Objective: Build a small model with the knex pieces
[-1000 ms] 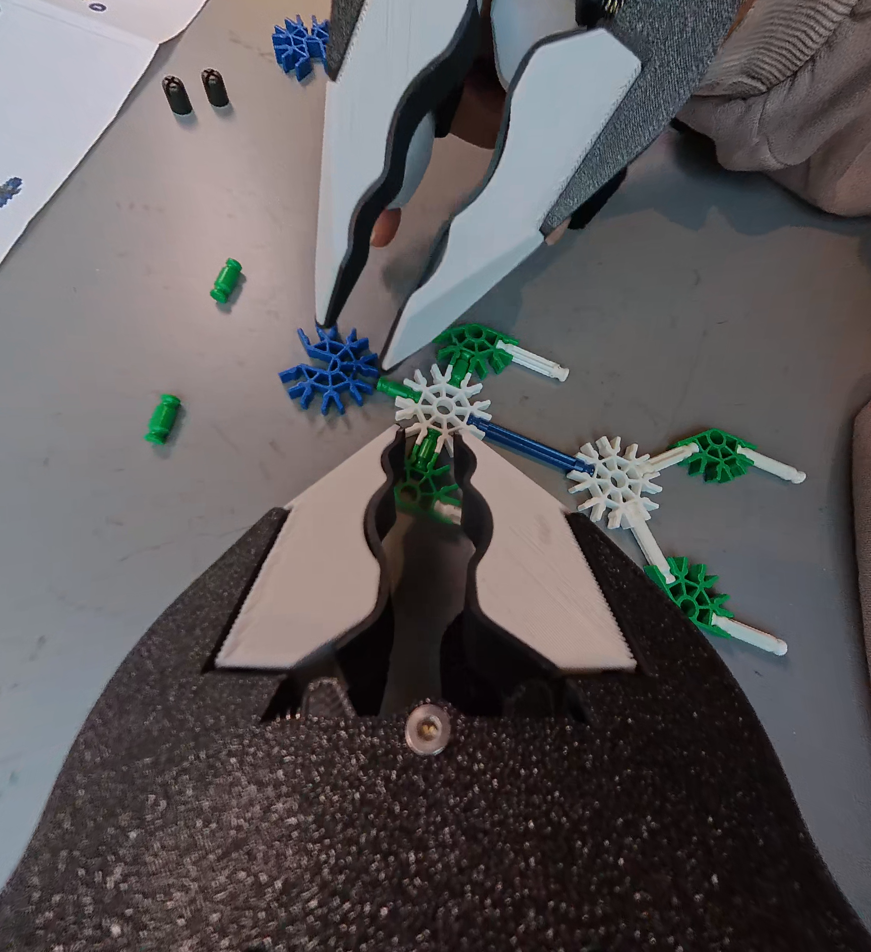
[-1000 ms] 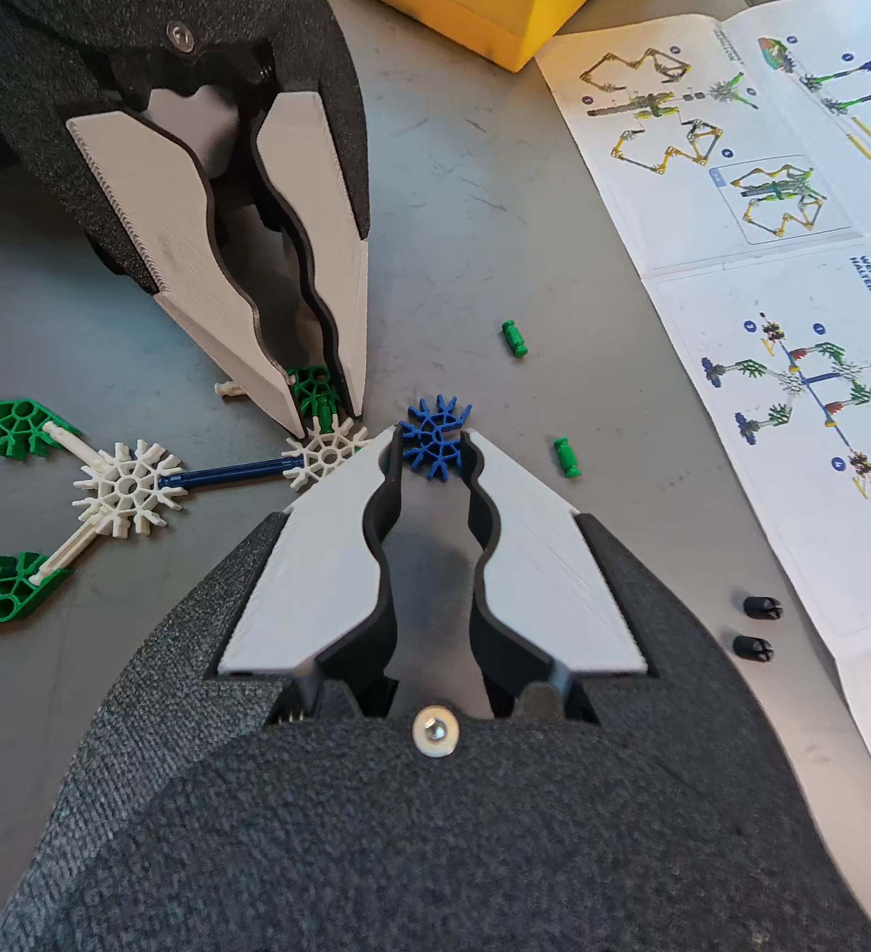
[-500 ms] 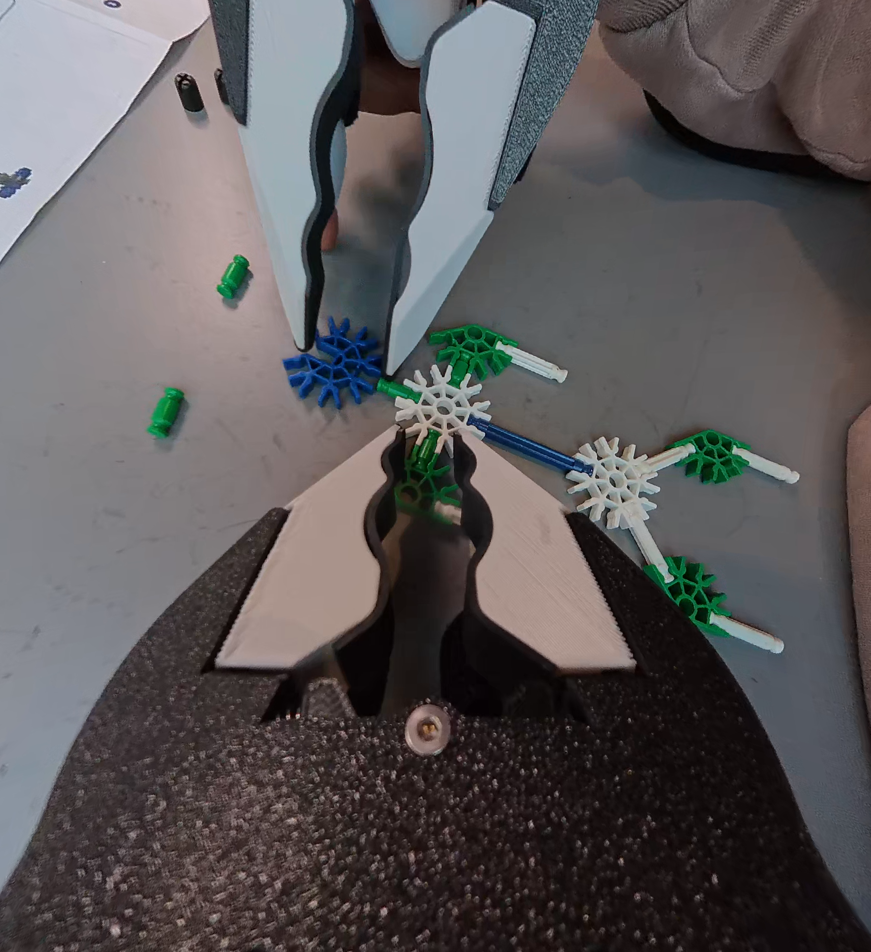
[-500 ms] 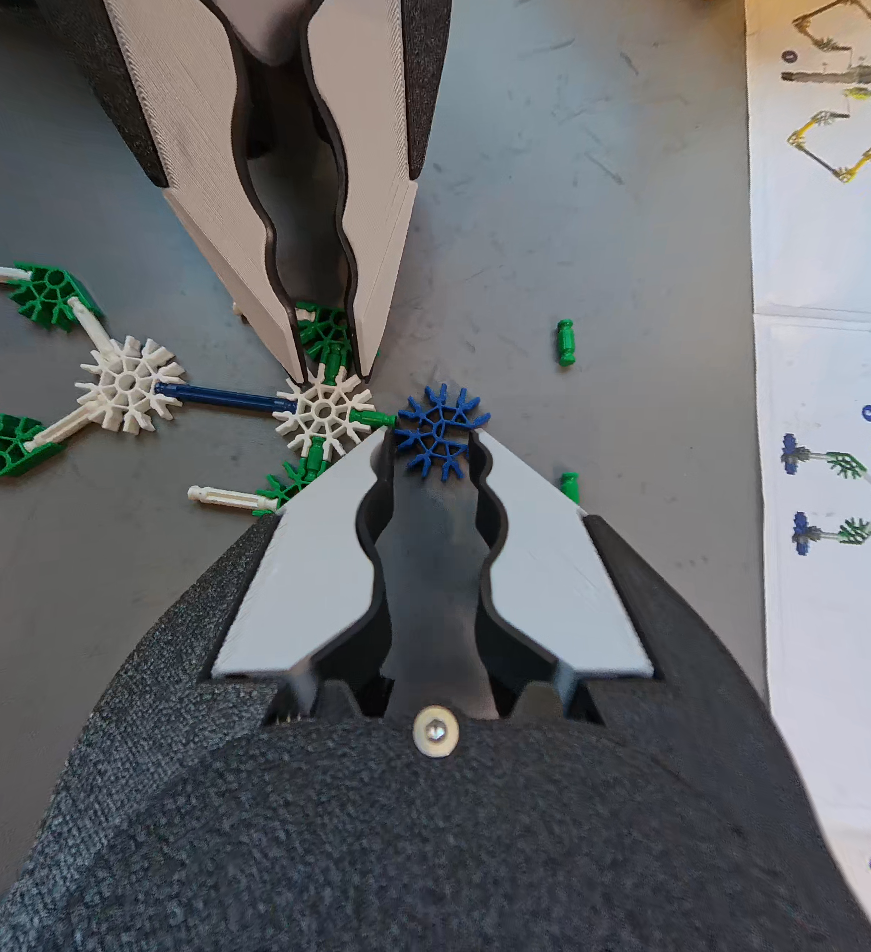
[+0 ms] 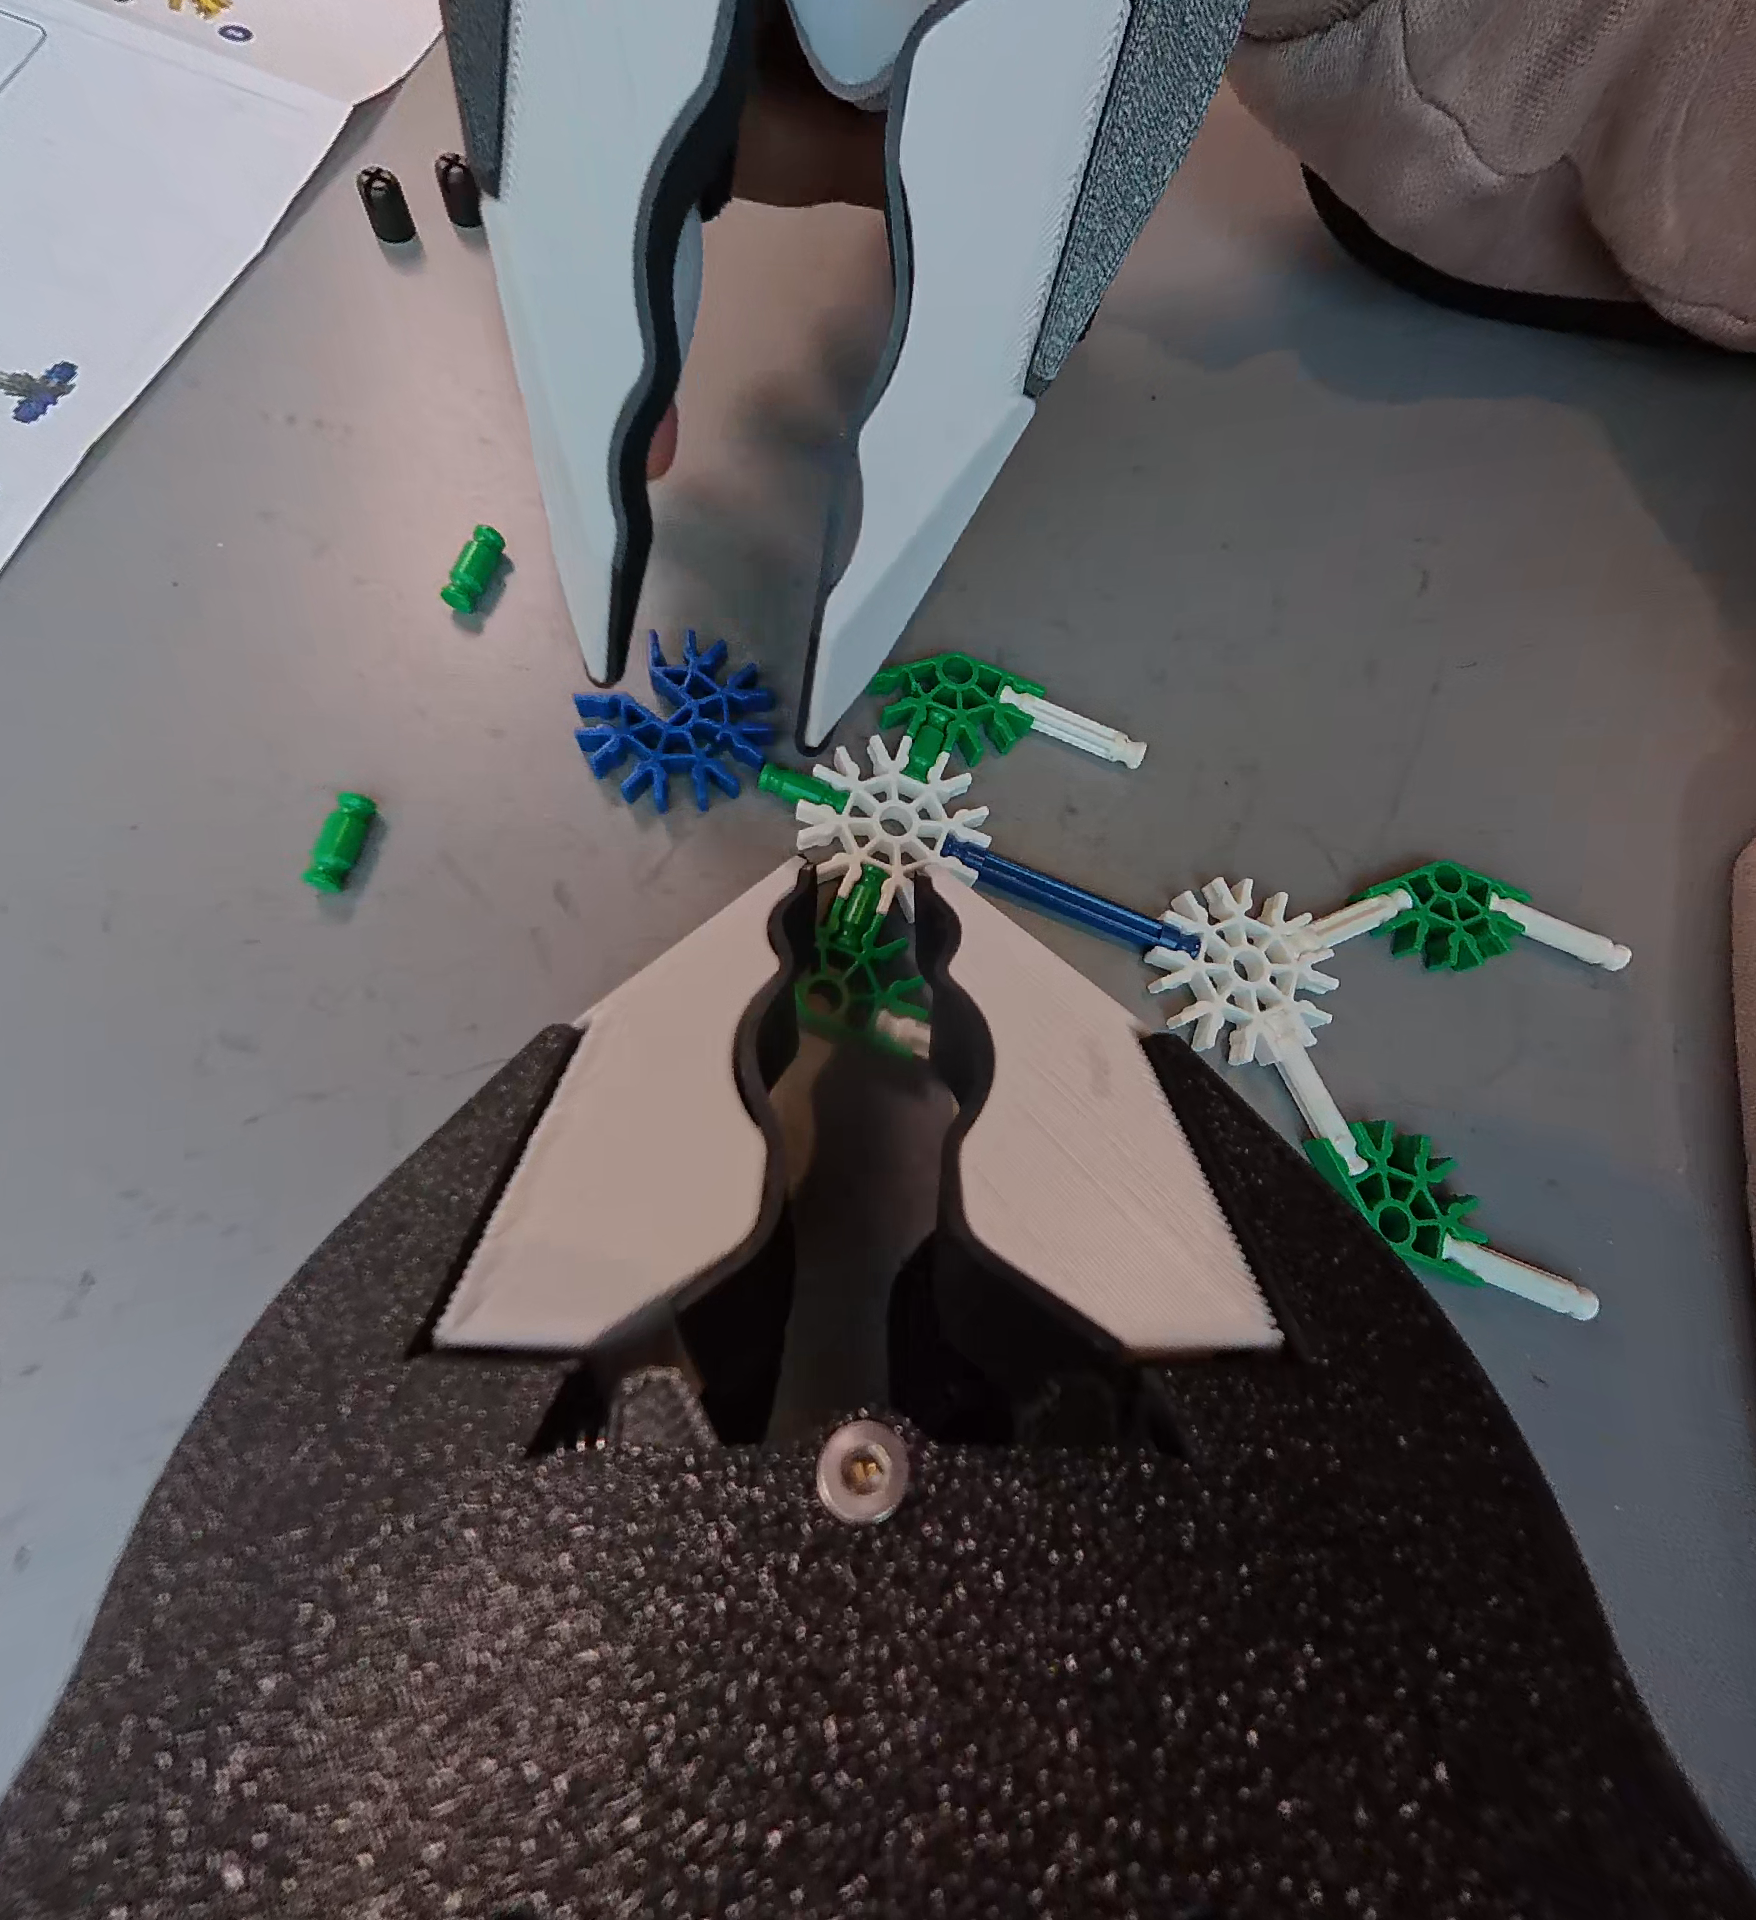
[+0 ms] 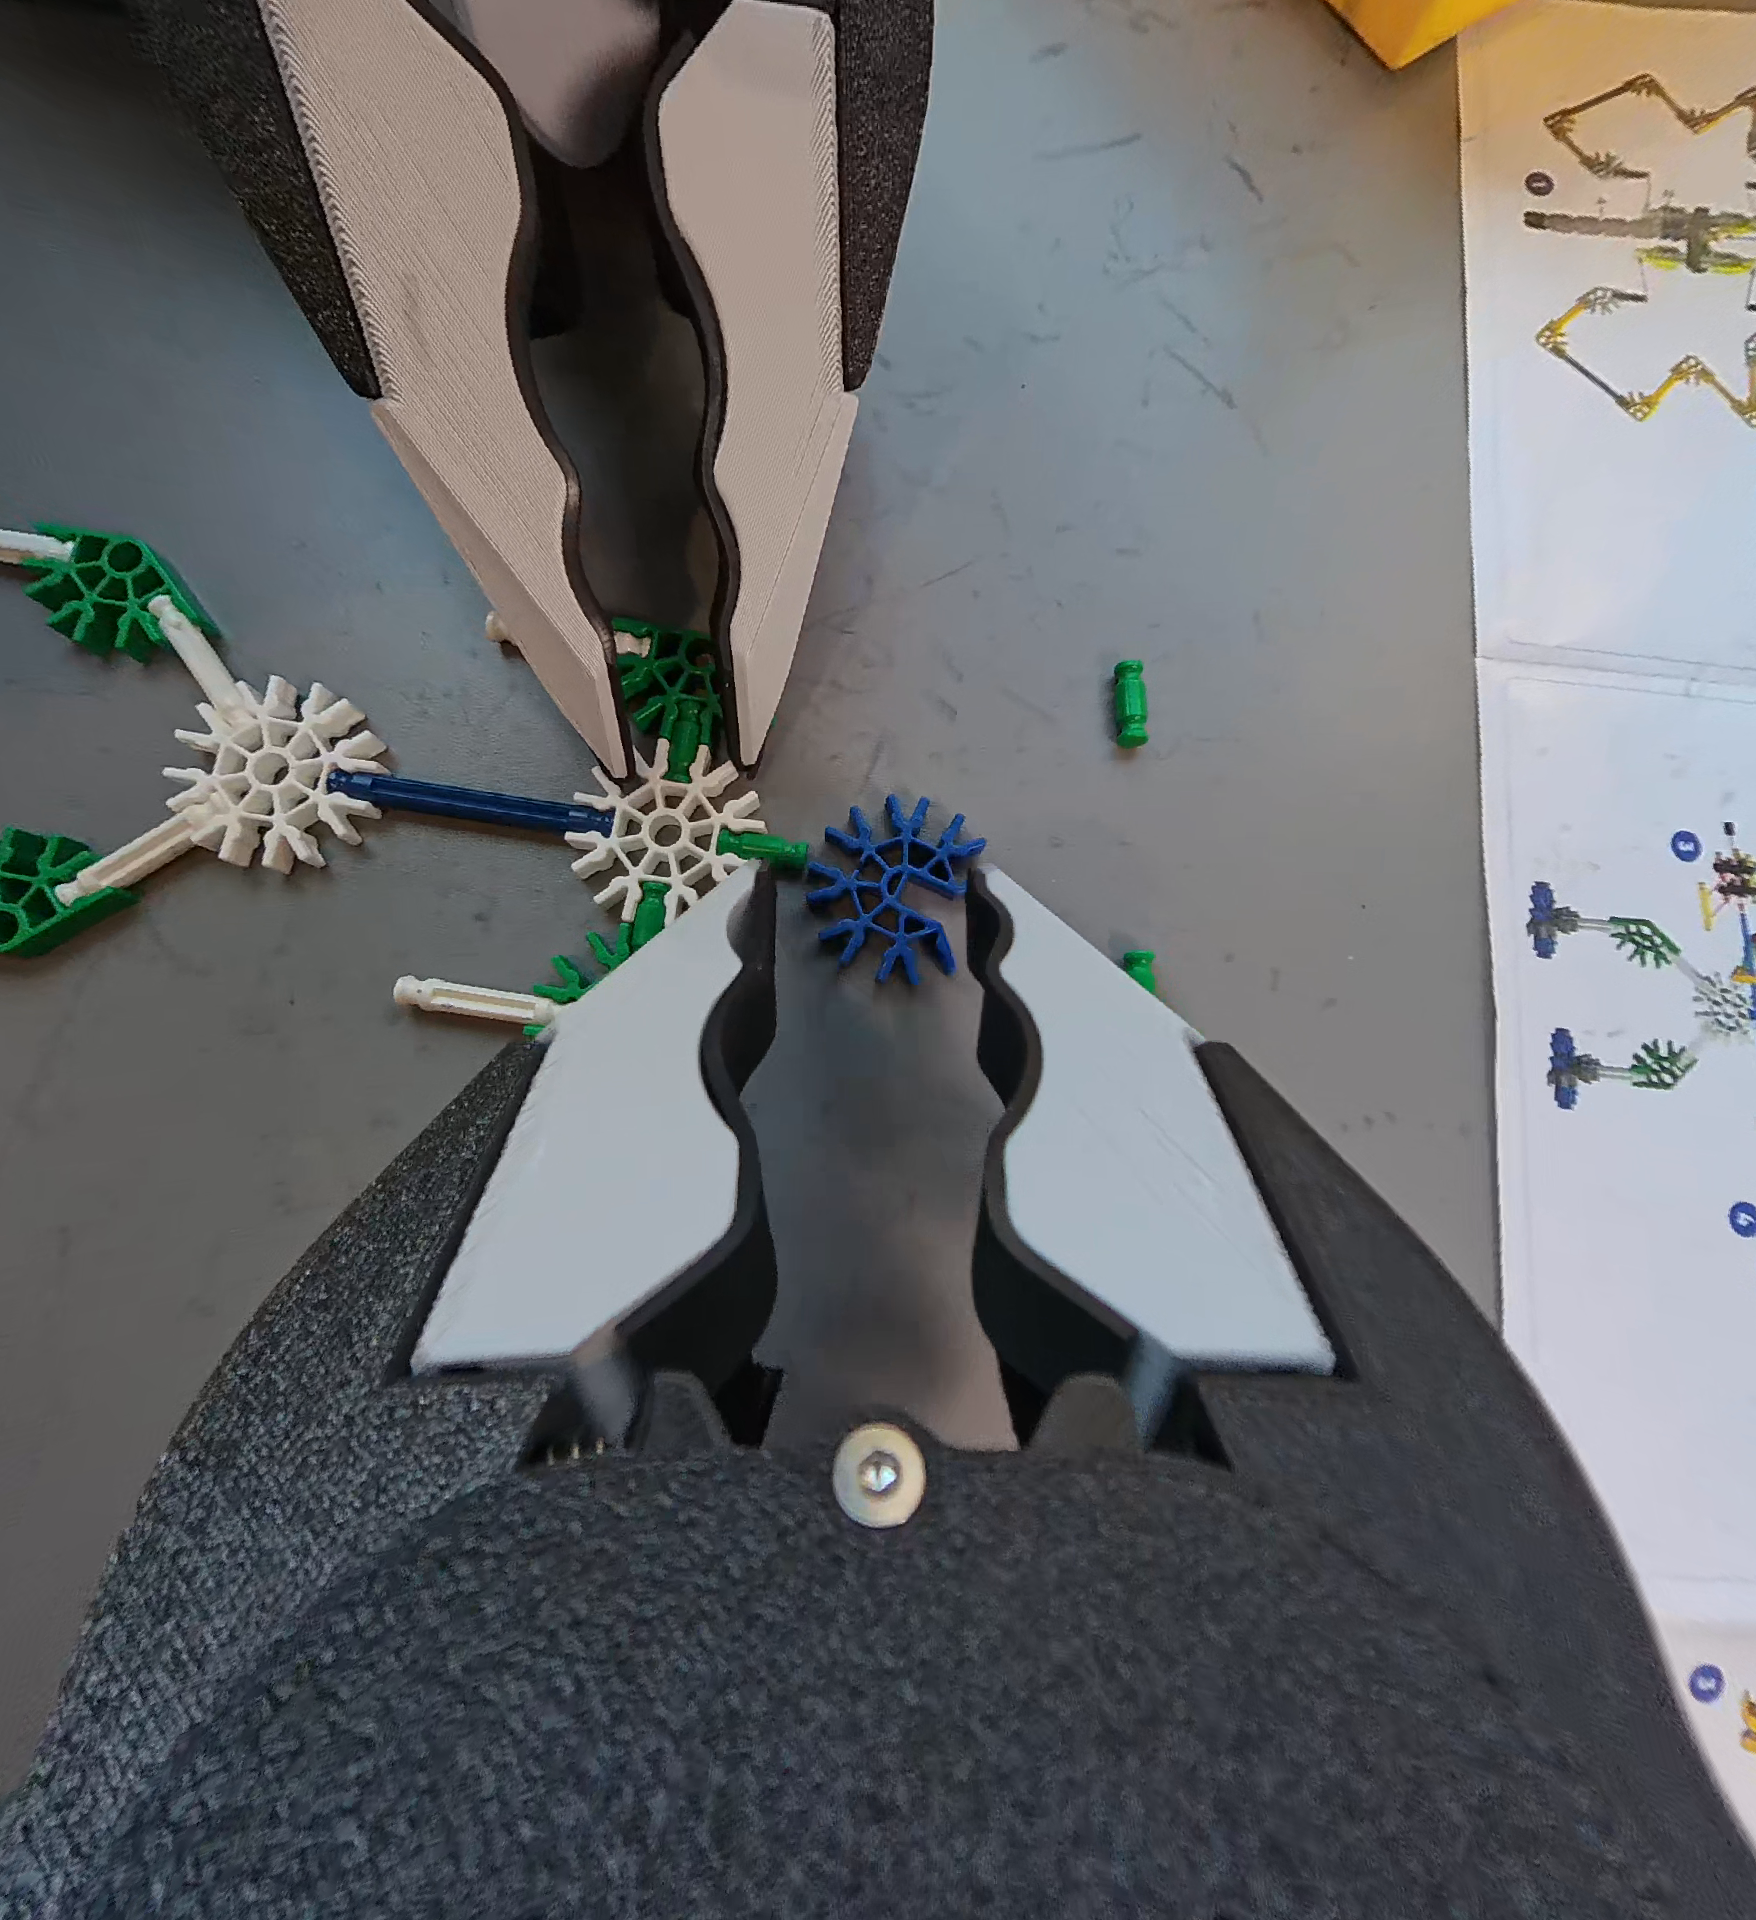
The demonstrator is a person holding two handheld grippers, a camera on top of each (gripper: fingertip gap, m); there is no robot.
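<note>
Left gripper (image 5: 861, 894) was clamped on the green plastic fan connector (image 5: 858, 971) while the right gripper (image 6: 869, 883) sat spread around the loose blue plastic snowflake connector (image 6: 892, 888), so closing off-centre could've flicked it away, I reckon.

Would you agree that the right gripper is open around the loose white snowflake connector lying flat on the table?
Not quite: the right wrist view shows the right gripper open around a blue snowflake connector, not a white one. It lies flat on the table.

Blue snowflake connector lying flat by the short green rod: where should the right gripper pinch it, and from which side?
Probably across the blue snowflake connector, fingers on its two opposite toothed edges, coming down from above. It lies flat on the grey table, and the right gripper already straddles it, open. Keep the fingertip nearest the short green rod off the rod.
</note>
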